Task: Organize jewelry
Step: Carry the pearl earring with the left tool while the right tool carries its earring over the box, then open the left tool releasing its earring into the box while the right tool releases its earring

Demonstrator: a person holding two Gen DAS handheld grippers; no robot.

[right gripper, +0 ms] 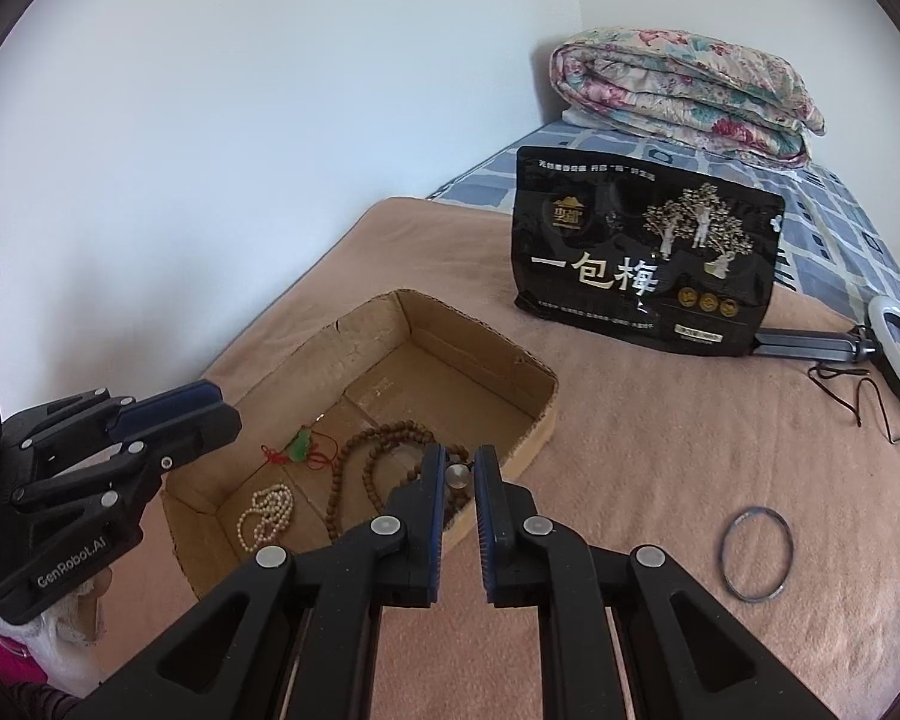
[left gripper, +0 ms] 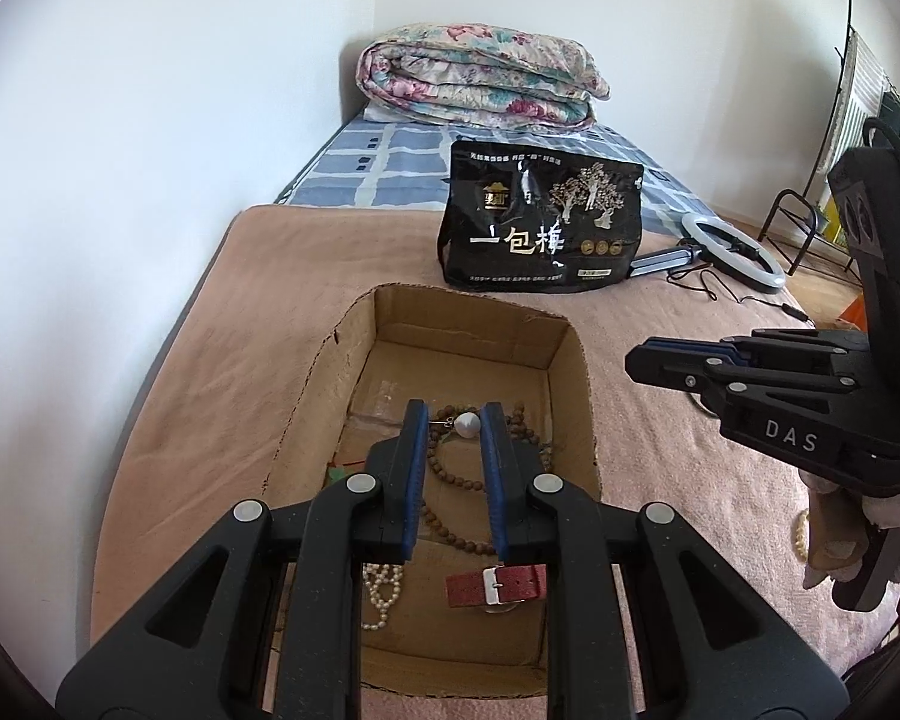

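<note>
Pink blanket (right gripper: 660,450) covers the bed, and on it sits an open cardboard box (left gripper: 564,360) with a black snack bag (left gripper: 540,219) standing behind it. My left fingers (left gripper: 455,420) hover over the box, parted a little, with a white pearl earring (left gripper: 467,425) between the tips. My right fingers (right gripper: 457,468) are slightly apart around a small silver piece (right gripper: 457,476). Inside the box lie wooden beads (right gripper: 384,450), pearls (right gripper: 267,516), a green pendant (right gripper: 300,447) and a red strap (left gripper: 498,585). A thin bangle (right gripper: 756,553) rests on the blanket, right of the box.
</note>
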